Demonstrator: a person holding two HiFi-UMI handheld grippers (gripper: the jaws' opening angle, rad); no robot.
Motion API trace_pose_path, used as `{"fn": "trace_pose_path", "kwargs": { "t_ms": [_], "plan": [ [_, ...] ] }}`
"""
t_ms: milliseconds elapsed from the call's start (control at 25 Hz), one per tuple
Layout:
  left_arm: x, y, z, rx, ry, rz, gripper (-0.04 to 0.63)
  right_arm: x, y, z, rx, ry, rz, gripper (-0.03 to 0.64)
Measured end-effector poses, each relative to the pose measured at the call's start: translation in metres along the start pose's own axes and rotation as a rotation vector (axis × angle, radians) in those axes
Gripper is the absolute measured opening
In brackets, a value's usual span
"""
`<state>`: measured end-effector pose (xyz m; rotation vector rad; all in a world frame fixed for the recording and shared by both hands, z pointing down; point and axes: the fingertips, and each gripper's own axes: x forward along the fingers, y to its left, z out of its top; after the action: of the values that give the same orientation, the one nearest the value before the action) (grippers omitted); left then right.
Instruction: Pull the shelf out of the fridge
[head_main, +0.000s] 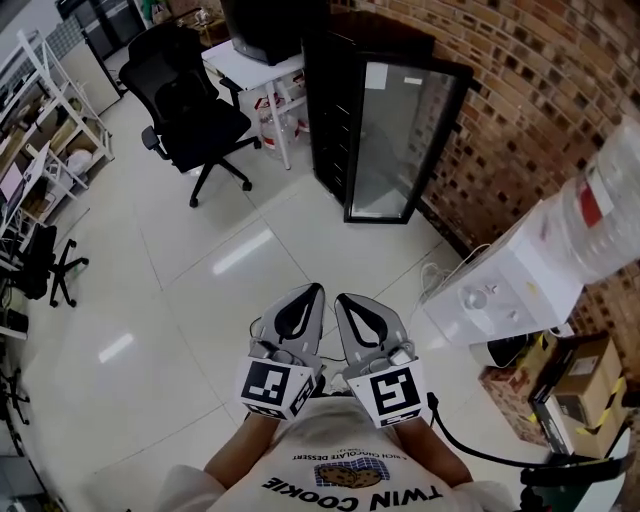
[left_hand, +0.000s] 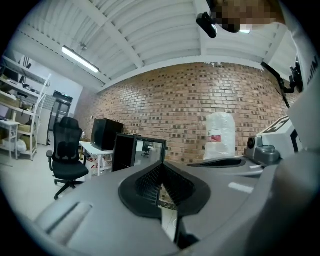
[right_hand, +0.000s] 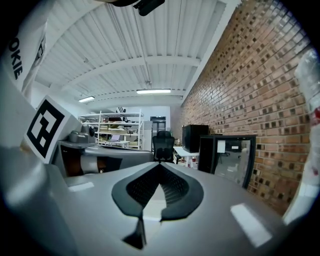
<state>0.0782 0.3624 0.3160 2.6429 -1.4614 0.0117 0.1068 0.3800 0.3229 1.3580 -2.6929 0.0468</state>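
Note:
A black fridge (head_main: 385, 130) with a glass door stands shut against the brick wall, a few steps ahead of me; its shelf is not visible. It also shows in the left gripper view as the fridge (left_hand: 137, 152) and in the right gripper view as the fridge (right_hand: 227, 155). My left gripper (head_main: 314, 291) and right gripper (head_main: 345, 299) are held side by side close to my chest, pointing at the fridge. Both are shut with nothing between the jaws.
A black office chair (head_main: 190, 115) stands left of the fridge, beside a white desk (head_main: 250, 65) with a black box on it. A water dispenser (head_main: 520, 275) stands at the right by the wall, with cardboard boxes (head_main: 570, 385) near it. Shelving (head_main: 45, 120) lines the far left.

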Motion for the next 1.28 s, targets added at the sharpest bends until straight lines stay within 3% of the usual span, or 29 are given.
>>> {"fn": "trace_pose_path", "kwargs": {
  "t_ms": [400, 720, 1280],
  "plan": [
    [0.026, 0.018, -0.001, 0.009, -0.006, 0.007, 0.000, 0.027, -0.007, -0.007, -0.015, 0.011, 0.029, 0.005],
    [0.057, 0.047, -0.018, -0.029, -0.005, -0.009, 0.000, 0.064, -0.024, -0.020, -0.033, 0.041, 0.020, 0.005],
    [0.148, 0.157, 0.002, -0.075, 0.029, -0.064, 0.000, 0.198, -0.077, 0.007, -0.009, 0.060, -0.064, 0.005]
  ]
}}
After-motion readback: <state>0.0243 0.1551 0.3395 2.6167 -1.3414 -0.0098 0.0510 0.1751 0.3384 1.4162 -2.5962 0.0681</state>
